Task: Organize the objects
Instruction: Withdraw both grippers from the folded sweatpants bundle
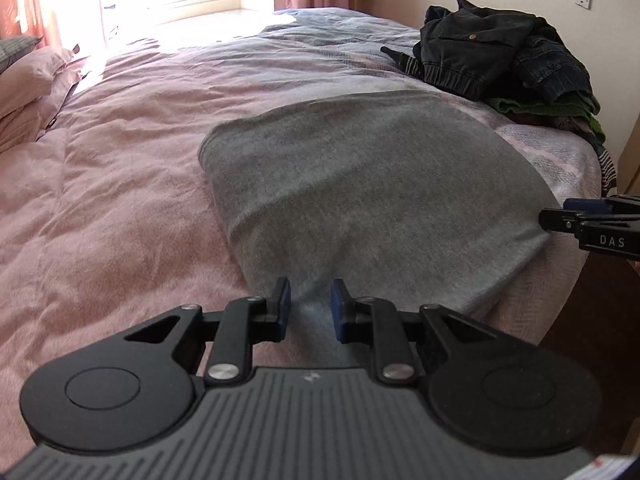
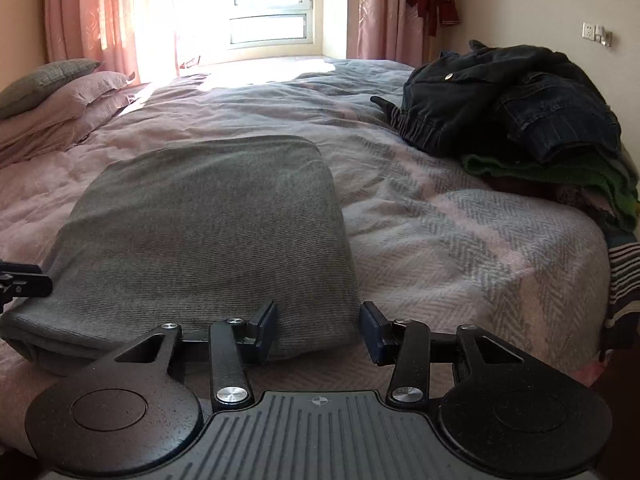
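Wide bed (image 1: 120,200) covered by a pink quilt, filling most of both views, sunlit at its far edge under a window (image 2: 272,4) with pink curtains (image 2: 104,12). Pillows (image 2: 60,96) stacked at the bed's left edge. Heap of dark clothes (image 2: 512,100) at the bed's right edge: black jacket on top, denim and something green beneath, striped cloth hanging over the side. Folded grey cloth (image 1: 368,200) lying flat near the bed's near edge, closer to the near right corner, well apart from the heap. Left gripper (image 1: 308,308) low over the near edge of the grey cloth, blue pads spread with a gap between them, nothing pinched; grey fabric visible through the gap. Right gripper (image 2: 318,328) at the cloth's near right corner, fingers spread wider, that corner lying between them, not pinched. In the left wrist view, right gripper's tip just beside the cloth's right corner.
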`<state>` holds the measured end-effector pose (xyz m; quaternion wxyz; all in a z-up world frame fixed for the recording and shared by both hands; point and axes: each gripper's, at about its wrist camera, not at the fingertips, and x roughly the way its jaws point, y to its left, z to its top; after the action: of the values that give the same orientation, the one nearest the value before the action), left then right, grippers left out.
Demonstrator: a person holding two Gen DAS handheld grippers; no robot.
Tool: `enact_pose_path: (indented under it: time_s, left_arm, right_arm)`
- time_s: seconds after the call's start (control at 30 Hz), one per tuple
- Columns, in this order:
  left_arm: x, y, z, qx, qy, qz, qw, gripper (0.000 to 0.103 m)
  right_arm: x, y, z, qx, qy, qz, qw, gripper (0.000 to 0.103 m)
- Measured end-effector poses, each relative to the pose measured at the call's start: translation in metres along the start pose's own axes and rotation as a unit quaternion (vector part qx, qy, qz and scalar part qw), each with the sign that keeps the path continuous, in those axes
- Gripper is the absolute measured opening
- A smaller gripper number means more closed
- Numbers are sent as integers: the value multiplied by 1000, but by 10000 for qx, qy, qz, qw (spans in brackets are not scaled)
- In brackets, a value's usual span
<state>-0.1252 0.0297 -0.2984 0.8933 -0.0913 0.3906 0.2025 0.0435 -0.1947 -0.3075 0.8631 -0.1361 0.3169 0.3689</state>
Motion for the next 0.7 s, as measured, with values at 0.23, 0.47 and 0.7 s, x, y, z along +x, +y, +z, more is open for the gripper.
enact_pose_path:
  time_s: [0.23,0.47,0.7]
  left_arm:
    - [-42,-3,-14,-7,116,318,9994,24]
    - [-68,-5,-34,5,210,274,9994,32]
    - [-87,-10,-44,41,139,197,9997,32]
  right_arm:
    - [-46,19,-14,652,21,419,9970,59]
    - [-74,47,-34,667,101,510,9964,61]
    - [-100,59,-40,673,-29,492,9965,61]
